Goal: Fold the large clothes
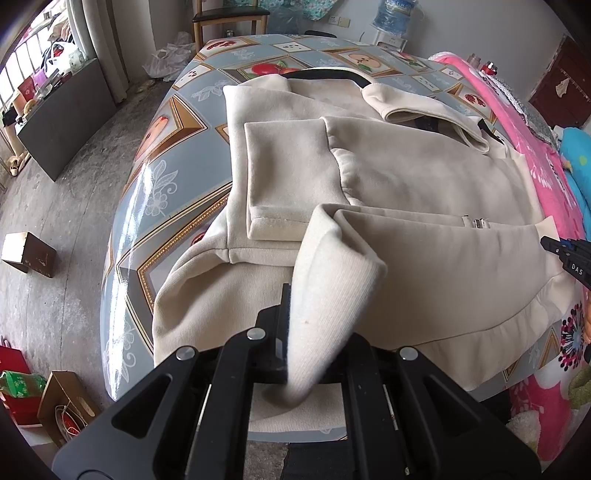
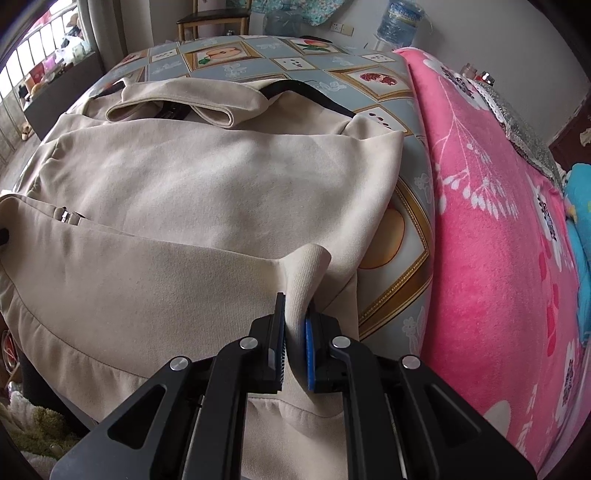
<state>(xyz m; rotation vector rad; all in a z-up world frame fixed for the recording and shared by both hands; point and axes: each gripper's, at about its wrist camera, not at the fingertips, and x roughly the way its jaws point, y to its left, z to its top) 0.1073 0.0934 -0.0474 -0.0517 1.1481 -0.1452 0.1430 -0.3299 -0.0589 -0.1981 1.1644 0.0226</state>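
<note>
A large beige jacket lies spread on a table with a patterned blue-grey cloth. Its sleeves are folded in over the body, and its collar with black trim lies at the far end. My left gripper is shut on the ribbed bottom hem of the jacket, which rises in a fold between the pads. In the right wrist view the same jacket fills the table. There my right gripper is shut on a pinched-up ridge of hem near the jacket's right edge. The right gripper's tip shows at the left view's right edge.
A pink flowered blanket covers a bed against the table's right side. A wooden chair stands beyond the far end. Cardboard boxes and bags lie on the concrete floor to the left, near a dark cabinet.
</note>
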